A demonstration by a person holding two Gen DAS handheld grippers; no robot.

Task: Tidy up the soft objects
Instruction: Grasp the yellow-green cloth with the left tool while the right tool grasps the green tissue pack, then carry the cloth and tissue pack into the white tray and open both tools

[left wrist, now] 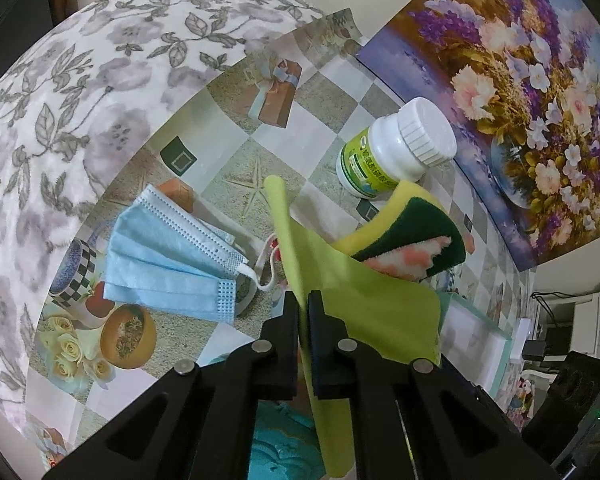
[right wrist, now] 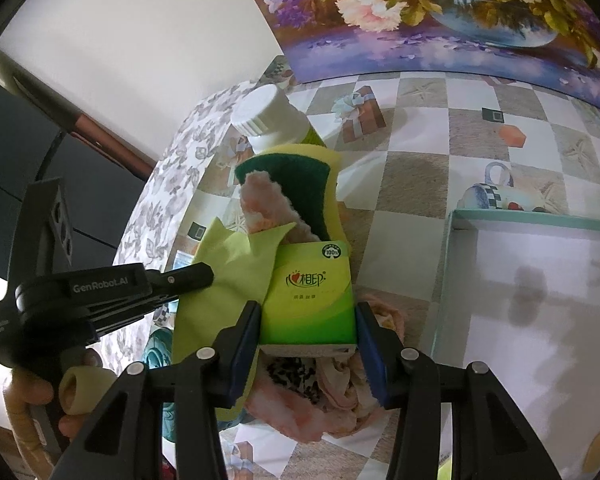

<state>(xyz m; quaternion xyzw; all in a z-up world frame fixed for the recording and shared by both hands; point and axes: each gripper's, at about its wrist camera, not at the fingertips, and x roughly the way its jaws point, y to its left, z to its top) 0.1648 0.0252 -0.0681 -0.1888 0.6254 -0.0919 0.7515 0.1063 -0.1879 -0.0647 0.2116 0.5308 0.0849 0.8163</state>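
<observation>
My left gripper point(left wrist: 303, 300) is shut on a lime-green cloth point(left wrist: 352, 296), held above the table; the cloth point(right wrist: 220, 280) and the left gripper point(right wrist: 204, 274) also show in the right wrist view. My right gripper point(right wrist: 308, 312) is shut on a green tissue pack point(right wrist: 310, 296). Behind the pack a yellow-green sponge point(right wrist: 300, 184) leans with a pink-white fluffy cloth point(right wrist: 264, 204) on it; the sponge point(left wrist: 420, 220) shows in the left view too. A pink floral cloth point(right wrist: 332, 396) lies under the pack. A blue face mask point(left wrist: 168, 256) lies at the left.
A white pill bottle point(left wrist: 396, 148) with a green label lies on the checkered tablecloth point(left wrist: 240, 160). A shallow box with a teal rim point(right wrist: 540, 216) stands at the right. A flower painting point(left wrist: 520, 92) leans at the back. A floral cushion point(left wrist: 60, 140) borders the table.
</observation>
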